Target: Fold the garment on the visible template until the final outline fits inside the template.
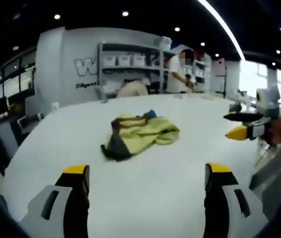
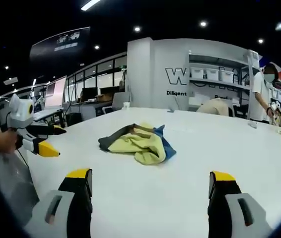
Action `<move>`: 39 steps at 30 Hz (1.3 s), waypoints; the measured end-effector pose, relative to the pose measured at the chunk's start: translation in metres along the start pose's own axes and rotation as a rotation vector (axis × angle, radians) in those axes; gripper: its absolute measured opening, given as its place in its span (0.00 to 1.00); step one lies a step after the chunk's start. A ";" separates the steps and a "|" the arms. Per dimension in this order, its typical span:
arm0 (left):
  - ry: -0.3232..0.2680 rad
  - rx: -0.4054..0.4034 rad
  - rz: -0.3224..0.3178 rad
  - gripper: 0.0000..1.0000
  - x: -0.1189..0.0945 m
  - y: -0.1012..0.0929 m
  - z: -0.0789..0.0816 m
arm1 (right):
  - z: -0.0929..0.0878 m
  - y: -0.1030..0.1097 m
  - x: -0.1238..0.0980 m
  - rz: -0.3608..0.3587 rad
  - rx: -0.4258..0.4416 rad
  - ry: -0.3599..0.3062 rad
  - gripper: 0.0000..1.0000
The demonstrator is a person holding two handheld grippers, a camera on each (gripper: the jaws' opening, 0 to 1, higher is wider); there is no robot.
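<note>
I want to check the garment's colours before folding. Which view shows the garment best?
The right gripper view: the garment is sharper there, with yellow, grey and a blue edge visible. The left gripper view shows the garment blurrier, crumpled on the table, with little blue visible.

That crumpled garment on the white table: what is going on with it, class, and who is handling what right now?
A person holds a gripper in each hand above a white table. The garment, yellow-green with dark and blue parts, lies in a crumpled heap near the middle, not yet folded or spread. The left gripper and the right gripper both have their jaws wide apart and hold nothing; neither touches the cloth. No folding template can be made out on the table. Another person stands by the shelves behind.
</note>
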State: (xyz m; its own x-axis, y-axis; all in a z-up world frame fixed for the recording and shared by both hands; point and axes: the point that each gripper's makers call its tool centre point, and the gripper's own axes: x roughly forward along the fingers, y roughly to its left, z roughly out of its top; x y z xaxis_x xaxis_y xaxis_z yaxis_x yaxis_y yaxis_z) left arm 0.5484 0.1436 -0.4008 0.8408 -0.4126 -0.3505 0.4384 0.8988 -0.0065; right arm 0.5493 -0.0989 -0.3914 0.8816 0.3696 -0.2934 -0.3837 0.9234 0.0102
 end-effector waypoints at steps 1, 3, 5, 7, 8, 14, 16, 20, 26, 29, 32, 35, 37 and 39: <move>0.000 -0.001 0.000 0.99 0.000 0.000 0.000 | 0.000 0.000 0.000 0.001 0.001 0.000 0.99; -0.001 -0.003 0.001 0.99 0.000 0.000 0.000 | 0.000 0.001 0.000 0.002 0.002 0.000 0.99; -0.002 -0.004 0.001 0.99 0.000 0.000 0.001 | 0.000 0.001 0.000 0.003 0.002 0.002 0.99; -0.001 -0.002 -0.001 0.99 0.000 0.000 0.000 | -0.001 0.001 0.000 0.002 0.001 0.006 0.99; 0.000 0.000 -0.002 0.99 0.000 0.001 -0.001 | -0.002 0.001 -0.001 0.001 -0.001 0.010 0.99; 0.002 0.004 -0.015 0.99 0.001 -0.001 -0.002 | -0.003 0.002 0.000 0.003 0.000 0.019 0.99; 0.003 0.003 -0.014 0.98 0.001 -0.002 -0.001 | -0.004 0.001 0.000 0.003 0.001 0.019 0.99; 0.003 0.001 -0.015 0.98 0.000 -0.002 -0.001 | -0.004 0.001 0.000 0.001 0.002 0.024 0.99; 0.001 0.004 -0.011 0.98 0.000 0.000 -0.001 | -0.007 0.001 0.001 0.002 -0.012 0.041 0.99; 0.002 0.004 -0.012 0.98 0.000 -0.001 -0.001 | -0.008 0.002 0.001 0.004 -0.010 0.042 0.99; 0.002 0.004 -0.014 0.98 0.000 -0.002 -0.001 | -0.008 0.002 0.000 0.004 -0.008 0.044 0.99; 0.004 0.006 -0.016 0.98 0.001 -0.001 -0.002 | -0.008 0.001 0.000 0.003 -0.009 0.043 0.99; 0.005 0.005 -0.017 0.98 0.001 -0.001 -0.003 | -0.007 0.001 0.000 0.002 -0.010 0.042 0.99; 0.004 0.007 -0.018 0.98 0.001 -0.001 -0.002 | -0.008 0.001 0.000 0.003 -0.007 0.042 0.99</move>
State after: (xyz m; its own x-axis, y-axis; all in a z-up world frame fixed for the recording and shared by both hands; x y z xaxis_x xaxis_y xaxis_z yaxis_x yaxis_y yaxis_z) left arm 0.5476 0.1425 -0.4032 0.8314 -0.4278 -0.3546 0.4556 0.8902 -0.0060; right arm 0.5468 -0.0987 -0.3986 0.8682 0.3673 -0.3336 -0.3882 0.9216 0.0044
